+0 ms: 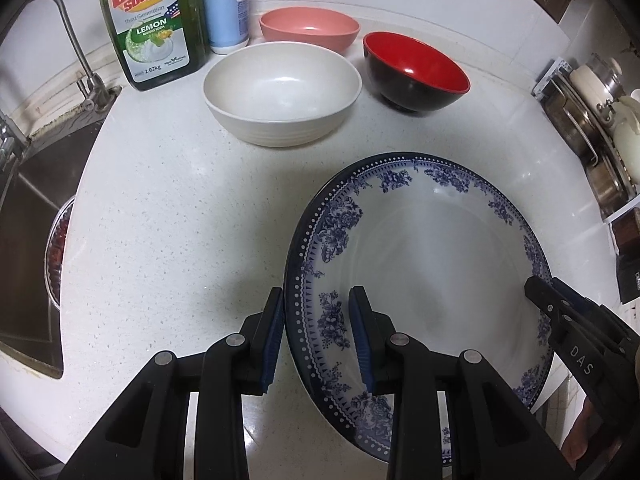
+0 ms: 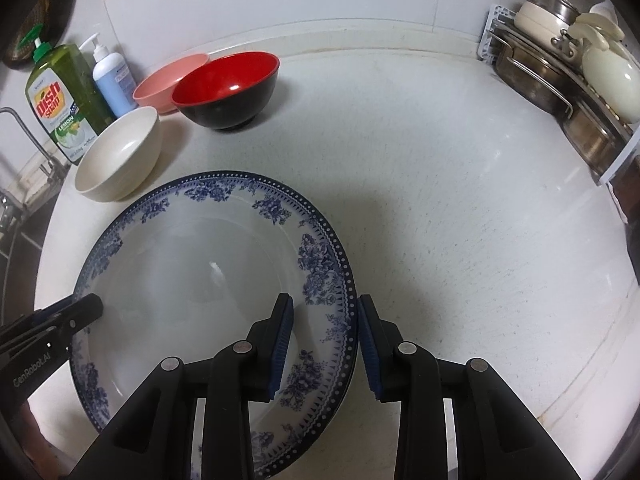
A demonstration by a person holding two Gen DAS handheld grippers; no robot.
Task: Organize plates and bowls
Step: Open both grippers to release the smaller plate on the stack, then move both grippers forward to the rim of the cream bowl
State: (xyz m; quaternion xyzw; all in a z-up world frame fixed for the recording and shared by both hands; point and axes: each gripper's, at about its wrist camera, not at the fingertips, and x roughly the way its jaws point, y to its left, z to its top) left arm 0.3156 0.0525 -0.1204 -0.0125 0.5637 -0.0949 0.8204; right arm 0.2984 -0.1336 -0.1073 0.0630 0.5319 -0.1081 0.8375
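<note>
Presently, one blue-patterned plate (image 1: pixel 420 248) sits near the front edge of the white tabletop (image 1: pixel 160 240), with each hand-held gripper clamped on its rim: the left hand-held gripper (image 1: pixel 316 340) on the left rim, the right hand-held gripper (image 2: pixel 324 344) on the right rim. Open tabletop lies right of the plate. Behind stand three bowls: a cream bowl (image 1: pixel 282 98), a pink bowl (image 1: pixel 310 28) and a red-and-black bowl (image 1: pixel 416 72). Two bottles stand at the back left: a dish soap bottle (image 1: pixel 150 24) and a white pump bottle (image 1: pixel 226 4). A sink (image 1: pixel 28 248) bounds the left edge; stacked pots (image 2: pixel 560 72) crowd the right rear.
</note>
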